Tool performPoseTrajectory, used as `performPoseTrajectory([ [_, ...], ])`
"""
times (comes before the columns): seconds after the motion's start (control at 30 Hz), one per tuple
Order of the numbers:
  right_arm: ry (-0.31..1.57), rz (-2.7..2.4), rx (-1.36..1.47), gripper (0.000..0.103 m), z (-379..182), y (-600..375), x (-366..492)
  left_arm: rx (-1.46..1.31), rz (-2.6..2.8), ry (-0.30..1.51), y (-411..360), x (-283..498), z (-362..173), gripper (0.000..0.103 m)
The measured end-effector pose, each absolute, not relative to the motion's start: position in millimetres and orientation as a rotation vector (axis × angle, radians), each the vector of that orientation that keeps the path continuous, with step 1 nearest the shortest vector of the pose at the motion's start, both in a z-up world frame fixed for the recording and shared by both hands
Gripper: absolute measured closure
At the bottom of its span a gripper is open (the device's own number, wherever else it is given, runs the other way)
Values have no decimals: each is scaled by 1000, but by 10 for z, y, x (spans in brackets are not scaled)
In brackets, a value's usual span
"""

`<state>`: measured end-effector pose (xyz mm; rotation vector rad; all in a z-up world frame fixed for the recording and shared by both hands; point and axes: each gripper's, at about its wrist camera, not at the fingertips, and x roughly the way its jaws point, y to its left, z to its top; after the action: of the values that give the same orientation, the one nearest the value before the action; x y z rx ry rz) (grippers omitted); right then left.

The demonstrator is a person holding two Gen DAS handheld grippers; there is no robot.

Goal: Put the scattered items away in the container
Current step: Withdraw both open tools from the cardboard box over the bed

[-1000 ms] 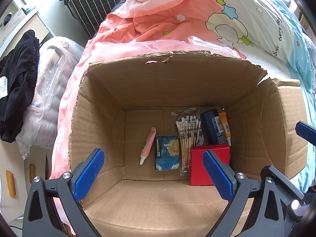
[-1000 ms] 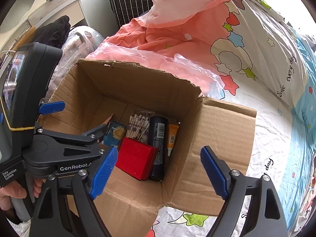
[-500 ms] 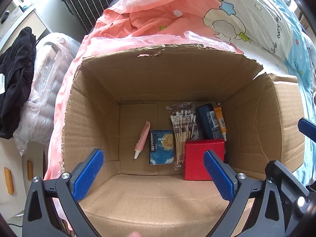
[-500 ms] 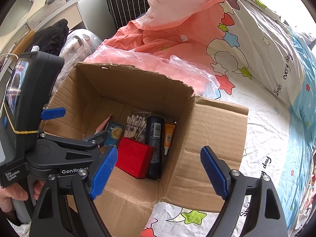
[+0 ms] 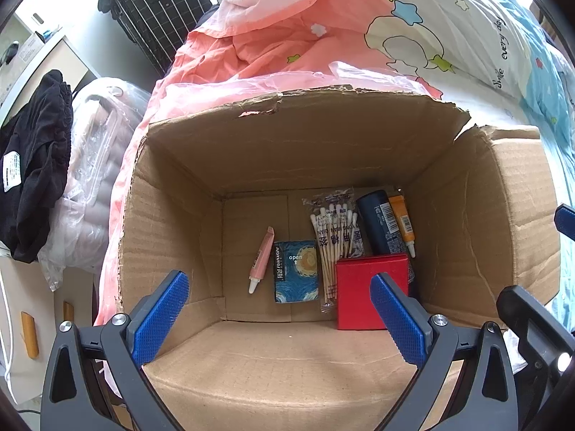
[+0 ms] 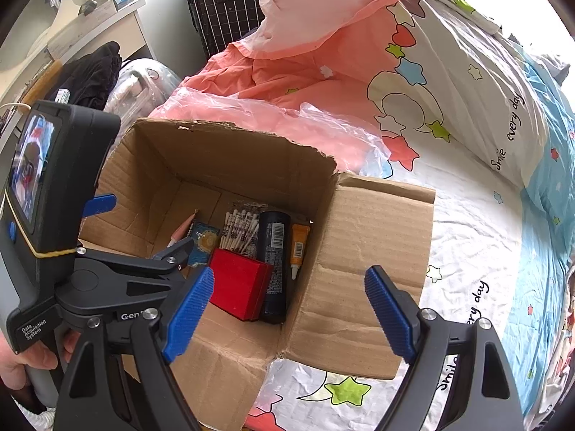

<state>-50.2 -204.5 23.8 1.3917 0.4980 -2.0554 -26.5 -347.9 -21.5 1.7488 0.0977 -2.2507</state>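
Left wrist view: the left gripper [image 5: 278, 318] hangs over the open cardboard box [image 5: 172, 215], jaws spread wide with nothing between the blue pads. On the box floor lie, from left to right, a pink tube [image 5: 261, 258], a small blue packet [image 5: 295, 270] marked "open", a bag of cotton swabs [image 5: 336, 248], a dark blue bottle [image 5: 381, 228] and an orange tube [image 5: 404, 223]. A red box [image 5: 363, 289] sits at the near right, overlapping the lower end of the bottle and touching the swab bag. The cardboard box rests on a bed with pink bedding [image 5: 273, 46] behind it; a black garment [image 5: 34, 165] lies off to the left. Right wrist view: the right gripper [image 6: 289, 309] stands above the box's near right corner, jaws likewise spread and empty. The same items are seen inside the cardboard box [image 6: 373, 251]: red box [image 6: 239, 289], dark blue bottle [image 6: 275, 251], orange tube [image 6: 299, 244], cotton swabs [image 6: 239, 228], blue packet [image 6: 203, 240]. The left gripper's body with its screen occupies the left side, held by a hand [image 6: 21, 362]. A star-patterned sheet [image 6: 478, 237] lies to the right of the box.
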Motion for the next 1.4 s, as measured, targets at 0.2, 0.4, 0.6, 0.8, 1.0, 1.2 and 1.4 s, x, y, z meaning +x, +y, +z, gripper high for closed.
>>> performPoseTrajectory([
  [0.2,487,-2069,1387,19,279,-1979,-503,1746,-2276,86,-3415,-289,-163,0],
  [0.4,477,-2093,1394,19,313,-1828,-520,1774,-2288,114,-3277,-302,-148,0],
  [0.6,442,-2141,1427,19,323,-1529,-581,1826,-2325,124,-2959,-306,-192,0],
  [0.8,409,-2187,1462,19,321,-1202,-612,1863,-2345,135,-2668,-312,-238,0],
  [1.0,352,-2231,1490,19,338,-844,-612,1826,-2340,62,-2426,-368,-187,0],
  [1.2,296,-2273,1515,19,336,-496,-620,1785,-2361,28,-2271,-325,-41,0],
  [1.4,228,-2306,1553,19,312,-187,-644,1794,-2429,103,-2163,-256,129,0],
])
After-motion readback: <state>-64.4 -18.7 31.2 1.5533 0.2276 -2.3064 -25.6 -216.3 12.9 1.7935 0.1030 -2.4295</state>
